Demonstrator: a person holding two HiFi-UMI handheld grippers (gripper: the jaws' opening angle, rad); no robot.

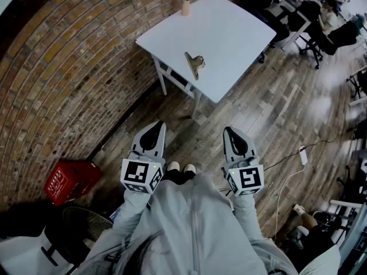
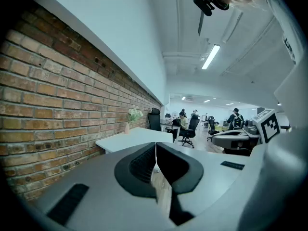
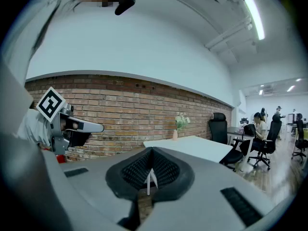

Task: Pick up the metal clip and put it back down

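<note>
The metal clip [image 1: 195, 63] lies on the white table [image 1: 229, 33], near its front edge, with its handles toward the right. It does not show in either gripper view. Both grippers are held level in front of the person's body, well short of the table. My left gripper [image 1: 157, 125] [image 2: 155, 146] is shut, with its dark pads meeting and nothing between them. My right gripper [image 1: 229, 130] [image 3: 150, 150] is shut too and holds nothing. The table [image 2: 134, 136] [image 3: 192, 146] stands ahead of both.
A small vase with a plant [image 1: 186, 4] stands at the table's far corner by the brick wall [image 1: 69, 67]. A red crate [image 1: 69, 179] sits on the floor at left. A white cable and power strip [image 1: 303, 155] lie at right. Office chairs [image 1: 321, 33] and people fill the far right.
</note>
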